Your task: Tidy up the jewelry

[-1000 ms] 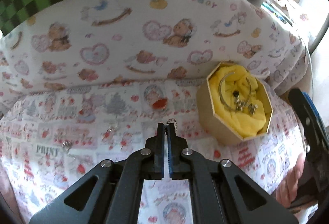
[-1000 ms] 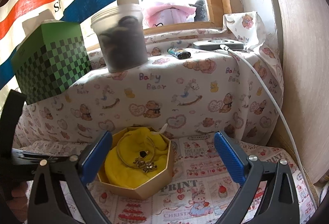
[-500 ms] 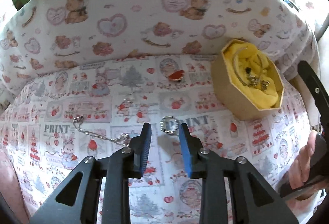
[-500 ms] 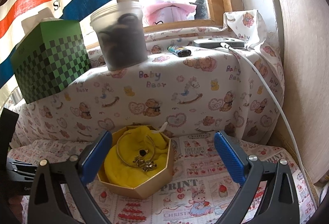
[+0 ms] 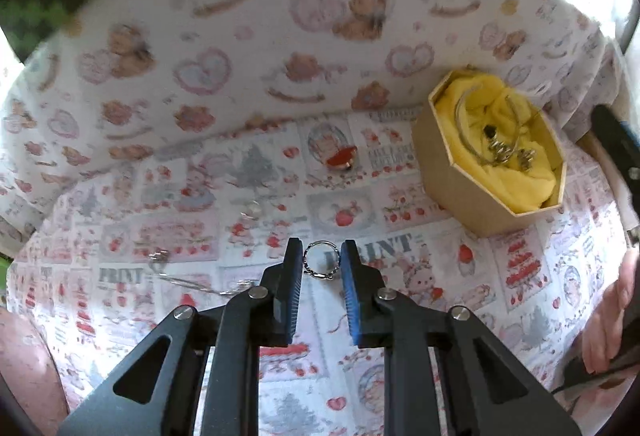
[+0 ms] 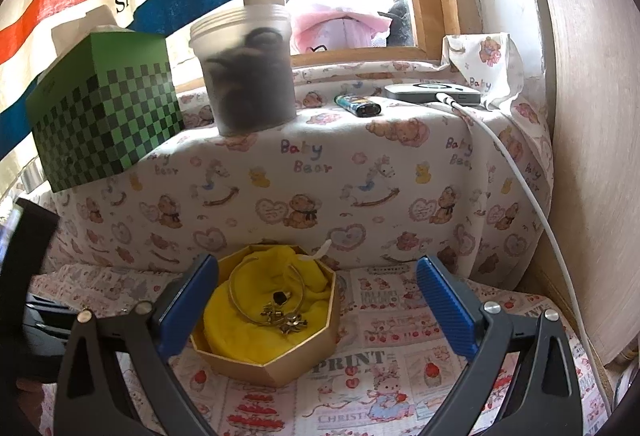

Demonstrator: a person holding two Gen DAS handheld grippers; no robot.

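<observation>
Left wrist view: parted left gripper (image 5: 320,264) brackets a ring (image 5: 319,265), contact unclear; right gripper (image 6: 316,300) spread wide.

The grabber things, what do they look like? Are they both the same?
Yes, they match. Each gripper, left and right, is a black frame with triangle-shaped holes and shiny silver bolts. The fingers carry blue ridged pads. No cables or writing show on them.

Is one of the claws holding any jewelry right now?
No, nothing is held. The left claw is open with the silver ring lying between its tips on the cloth. The right claw is open and empty, by the gold box.
</observation>
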